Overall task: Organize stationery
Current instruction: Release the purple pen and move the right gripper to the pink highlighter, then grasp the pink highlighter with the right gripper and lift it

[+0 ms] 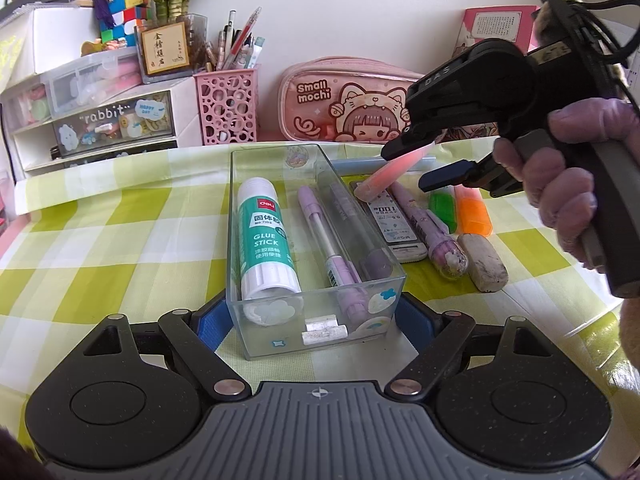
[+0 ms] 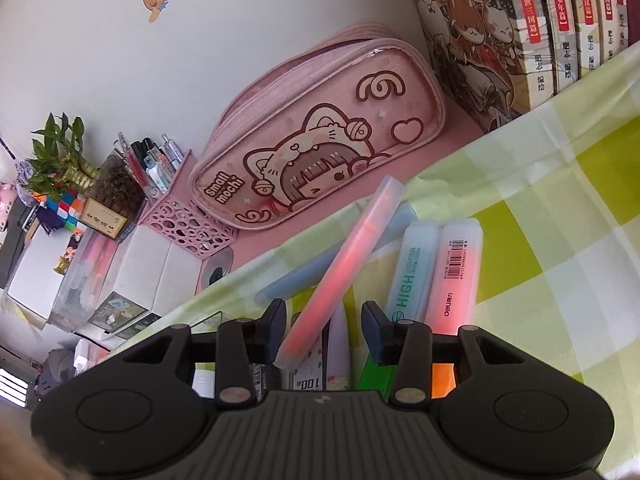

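A clear plastic box (image 1: 276, 184) stands on the checked cloth, holding a glue stick (image 1: 266, 240) and two purple pens (image 1: 332, 252). My left gripper (image 1: 316, 320) is shut on the box's near end. My right gripper (image 1: 416, 168) hangs open over the loose stationery right of the box; in the right wrist view it (image 2: 324, 328) has a pink highlighter (image 2: 344, 264) lying tilted between its fingers, touching the left one. The highlighter (image 1: 394, 172) slants down to the pile in the left wrist view. Beside it lie a blue highlighter (image 2: 414, 268) and a coral one (image 2: 454, 272).
Right of the box lie a lead case (image 1: 394, 220), a purple pen (image 1: 432, 232), green (image 1: 442, 206) and orange (image 1: 474, 210) highlighters and an eraser (image 1: 482, 262). A pink pencil case (image 1: 348, 100), pen cup (image 1: 226, 104), drawer unit (image 1: 112, 120) and books (image 2: 532, 32) line the back.
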The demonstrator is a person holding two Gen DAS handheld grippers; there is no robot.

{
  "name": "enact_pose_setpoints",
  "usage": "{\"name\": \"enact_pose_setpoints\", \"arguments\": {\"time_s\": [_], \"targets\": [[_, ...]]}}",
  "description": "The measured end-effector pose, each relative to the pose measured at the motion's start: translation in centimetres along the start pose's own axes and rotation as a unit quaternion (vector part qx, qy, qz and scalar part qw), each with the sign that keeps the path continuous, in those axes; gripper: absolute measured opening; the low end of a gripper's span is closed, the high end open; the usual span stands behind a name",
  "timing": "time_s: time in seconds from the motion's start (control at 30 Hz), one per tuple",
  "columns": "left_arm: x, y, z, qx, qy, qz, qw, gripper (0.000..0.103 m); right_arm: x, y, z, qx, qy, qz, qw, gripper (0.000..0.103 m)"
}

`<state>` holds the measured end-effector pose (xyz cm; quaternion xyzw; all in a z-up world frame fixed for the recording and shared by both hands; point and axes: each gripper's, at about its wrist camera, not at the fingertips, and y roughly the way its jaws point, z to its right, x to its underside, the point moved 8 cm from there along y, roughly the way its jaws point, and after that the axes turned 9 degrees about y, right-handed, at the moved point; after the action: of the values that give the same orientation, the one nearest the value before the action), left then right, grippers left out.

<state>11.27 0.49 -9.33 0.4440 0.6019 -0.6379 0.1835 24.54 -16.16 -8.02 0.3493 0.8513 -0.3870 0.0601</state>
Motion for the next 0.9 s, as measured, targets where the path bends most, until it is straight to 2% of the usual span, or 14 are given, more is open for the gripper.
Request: {"name": "enact_pose_setpoints", "arguments": {"time_s": [0.33, 0.53, 0.7, 0.9], "targets": [[0.0, 0.0, 0.0, 0.000, 0.000, 0.000, 1.0000, 0.083, -0.6, 1.2, -0.1, 0.008, 0.000, 0.025, 1.000, 0.043], [0.0, 0.0, 0.0, -0.001, 0.000, 0.000, 1.0000, 0.083, -0.7, 1.4, -0.2, 0.010, -0.001, 0.024, 1.000, 0.042], [0.0, 0.0, 0.0, 0.000, 0.000, 0.000, 1.0000, 0.083, -0.9, 1.4, 0.4, 0.010, 0.023, 0.010, 1.000, 0.030], [0.0, 0.0, 0.0, -0.001, 0.000, 0.000, 1.0000, 0.084, -0.1, 0.5, 0.9, -0.015, 0.046, -0.009, 0.999, 0.023]]}}
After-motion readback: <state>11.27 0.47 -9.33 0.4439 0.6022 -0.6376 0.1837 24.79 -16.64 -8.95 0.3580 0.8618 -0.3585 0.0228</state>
